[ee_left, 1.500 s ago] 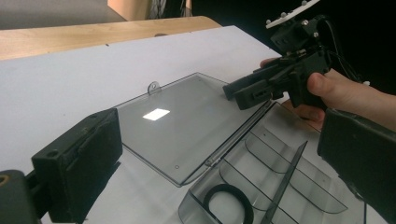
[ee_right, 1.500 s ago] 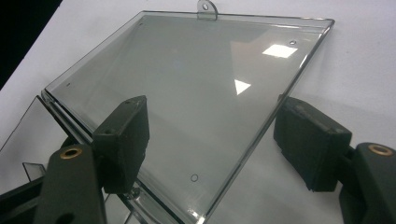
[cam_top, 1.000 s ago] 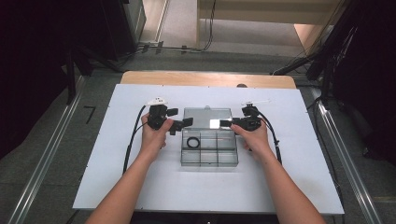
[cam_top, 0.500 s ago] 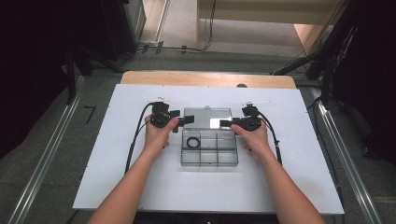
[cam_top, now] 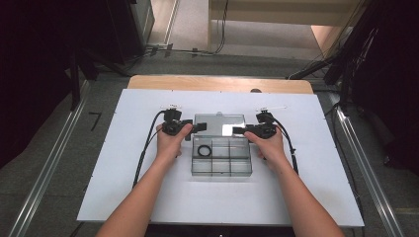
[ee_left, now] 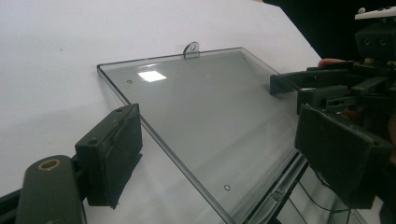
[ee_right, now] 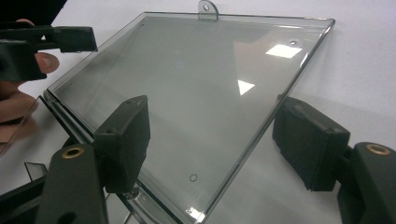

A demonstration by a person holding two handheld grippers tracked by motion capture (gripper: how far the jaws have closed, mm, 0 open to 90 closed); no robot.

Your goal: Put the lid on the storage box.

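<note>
Bench space at centre frame is taken by a clear compartment box, its lid laid open and flat behind it. Lid edges are straddled by the left tool, whose jaws have just been closing yet remain spread, and the right tool, likewise spread, presumably so the lid can be swung shut. A black ring is kept in an upper-left compartment.

A white board lies on a wooden table.

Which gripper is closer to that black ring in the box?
Left. The left gripper sits just up-left of the black ring; the right gripper is across the box, up-right.
</note>
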